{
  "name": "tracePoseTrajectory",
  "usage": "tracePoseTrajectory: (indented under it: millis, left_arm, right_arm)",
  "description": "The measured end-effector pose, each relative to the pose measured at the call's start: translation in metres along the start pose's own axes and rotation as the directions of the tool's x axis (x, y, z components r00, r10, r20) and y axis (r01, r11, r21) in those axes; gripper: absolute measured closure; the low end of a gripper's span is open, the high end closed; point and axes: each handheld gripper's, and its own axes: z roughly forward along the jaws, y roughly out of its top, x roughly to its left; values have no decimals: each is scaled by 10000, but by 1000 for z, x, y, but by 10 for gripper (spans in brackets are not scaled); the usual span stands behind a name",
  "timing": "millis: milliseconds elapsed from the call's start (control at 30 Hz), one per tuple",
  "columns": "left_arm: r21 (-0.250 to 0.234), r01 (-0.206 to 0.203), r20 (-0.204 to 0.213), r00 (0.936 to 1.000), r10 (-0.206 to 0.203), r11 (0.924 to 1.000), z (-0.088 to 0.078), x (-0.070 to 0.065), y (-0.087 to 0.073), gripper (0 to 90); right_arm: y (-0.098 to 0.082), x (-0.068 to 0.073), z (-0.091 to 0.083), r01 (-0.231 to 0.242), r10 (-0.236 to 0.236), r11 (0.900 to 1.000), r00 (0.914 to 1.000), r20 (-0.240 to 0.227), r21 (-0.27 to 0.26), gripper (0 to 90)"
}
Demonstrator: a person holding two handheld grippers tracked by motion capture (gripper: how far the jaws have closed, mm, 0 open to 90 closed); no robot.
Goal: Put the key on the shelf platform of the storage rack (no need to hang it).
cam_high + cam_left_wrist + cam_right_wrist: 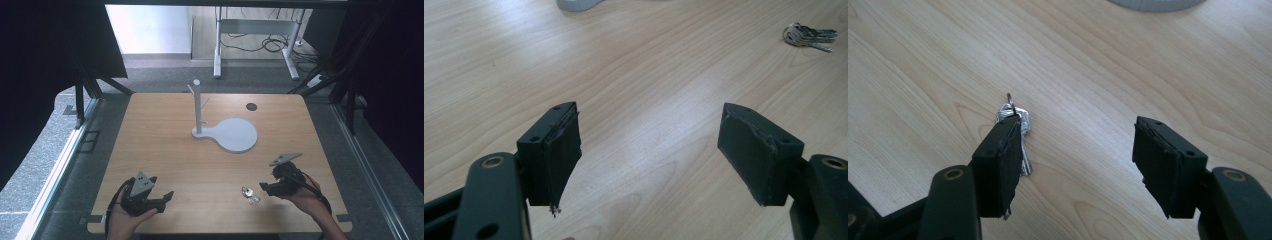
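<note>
A small bunch of silver keys lies flat on the wooden table near its front right. My right gripper hovers just right of them, jaws pointing left. In the right gripper view the keys lie on the wood, partly hidden behind the left jaw, and the right gripper is open with nothing between its pads. My left gripper rests at the front left, open and empty, with the keys far off at the upper right. A grey stand with a pegged post rises from a round base mid-table.
A small dark round spot marks the table behind the stand's base. Black frame struts flank the table's far corners. Beyond the table stand white desk legs with loose cables on the floor.
</note>
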Motion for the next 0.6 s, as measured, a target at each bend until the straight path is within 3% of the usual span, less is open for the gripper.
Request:
tracePoseTrajectory:
  millis: [133, 600]
  left_arm:
    - [-135, 219, -59, 9997, -220, 9997, -4, 2, -3, 255]
    - [-337, 236, 19, 9997, -236, 9992, -10, 1, -4, 255]
  right_arm:
    - [1, 6, 7, 185, -182, 9996, 9997, -170, 200, 404]
    - [7, 24, 32, 773, -726, 9926, 9960, -525, 936, 409]
